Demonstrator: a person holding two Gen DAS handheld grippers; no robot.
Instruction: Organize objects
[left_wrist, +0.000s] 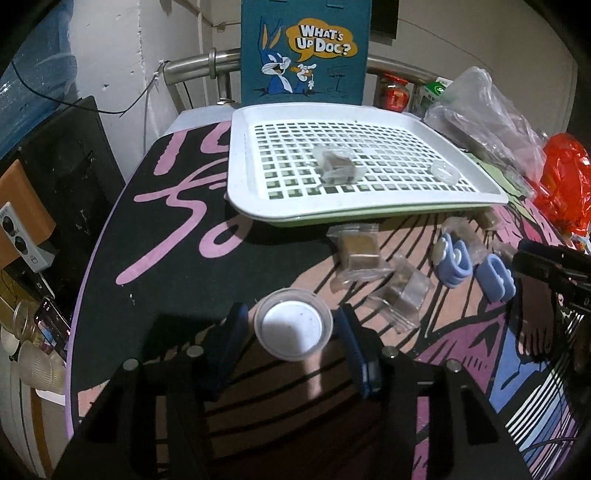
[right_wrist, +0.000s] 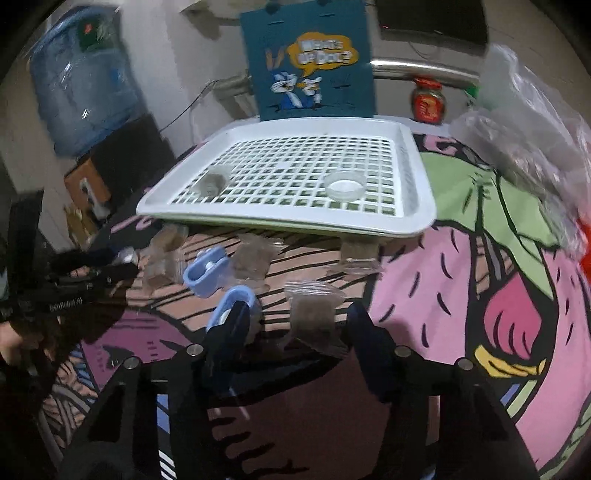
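A white slotted tray (left_wrist: 243, 162) (right_wrist: 413, 155) lies at the back of the table. On it are a small clear bag (left_wrist: 338, 166) (right_wrist: 212, 182) and a clear round dish (left_wrist: 445, 171) (right_wrist: 345, 184). My left gripper (left_wrist: 293, 328) is open, its fingers on either side of a clear round cup (left_wrist: 293, 326) standing on the cloth. My right gripper (right_wrist: 295, 325) is open over a small clear bag of brown stuff (right_wrist: 314, 310). Two blue clips (left_wrist: 454, 264) (right_wrist: 207, 271) and more small bags (left_wrist: 360, 251) (right_wrist: 253, 258) lie in front of the tray.
A patterned cloth (left_wrist: 177, 258) (right_wrist: 461, 258) covers the table. A teal cartoon board (left_wrist: 304, 51) (right_wrist: 310, 62) stands behind the tray. Crumpled clear plastic (left_wrist: 484, 110) (right_wrist: 524, 140), a red bag (left_wrist: 565, 177) and a red jar (right_wrist: 428, 99) are at the right. A water bottle (right_wrist: 81, 81) stands off the table at the left.
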